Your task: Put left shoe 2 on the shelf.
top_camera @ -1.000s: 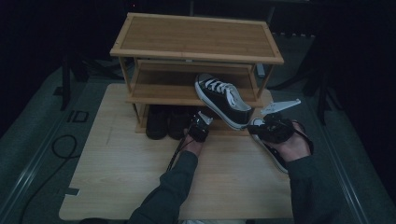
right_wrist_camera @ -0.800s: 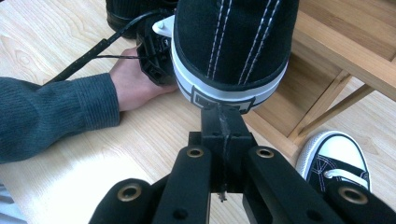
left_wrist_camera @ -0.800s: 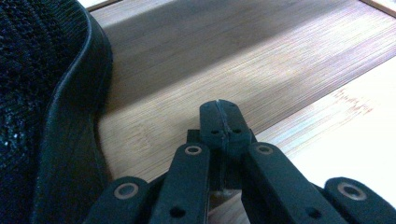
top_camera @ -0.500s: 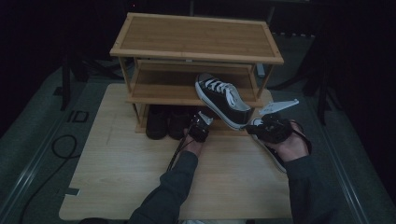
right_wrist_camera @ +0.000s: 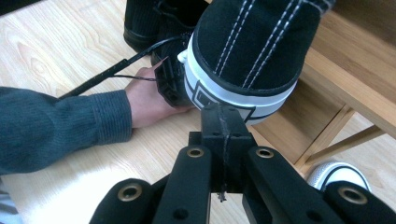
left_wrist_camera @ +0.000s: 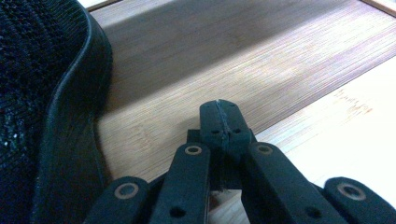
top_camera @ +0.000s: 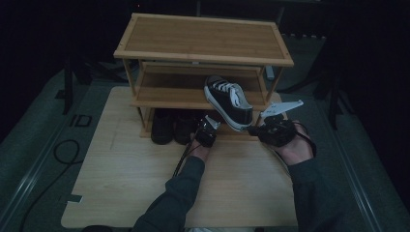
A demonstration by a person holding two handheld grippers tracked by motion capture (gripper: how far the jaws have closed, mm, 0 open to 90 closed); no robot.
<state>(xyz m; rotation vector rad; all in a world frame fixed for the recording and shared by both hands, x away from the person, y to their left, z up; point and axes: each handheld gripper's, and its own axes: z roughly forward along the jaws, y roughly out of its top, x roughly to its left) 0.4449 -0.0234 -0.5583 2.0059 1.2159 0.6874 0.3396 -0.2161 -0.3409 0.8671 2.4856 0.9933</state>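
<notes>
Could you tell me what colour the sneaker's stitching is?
White on the black sneaker, clearest in the right gripper view.

The left hand-held gripper (top_camera: 209, 131) is held low in the left hand (top_camera: 200, 147), its jaws pressed together with nothing between them. The right hand-held gripper (top_camera: 270, 131) is held level in the right hand (top_camera: 295, 147), well apart from the left one, jaws likewise closed and empty. Both forearms are sleeved.

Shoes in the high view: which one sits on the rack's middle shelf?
The black sneaker with white laces and white sole, its heel overhanging the shelf's front edge. The dark pair stands on the bottom level beneath.
</notes>
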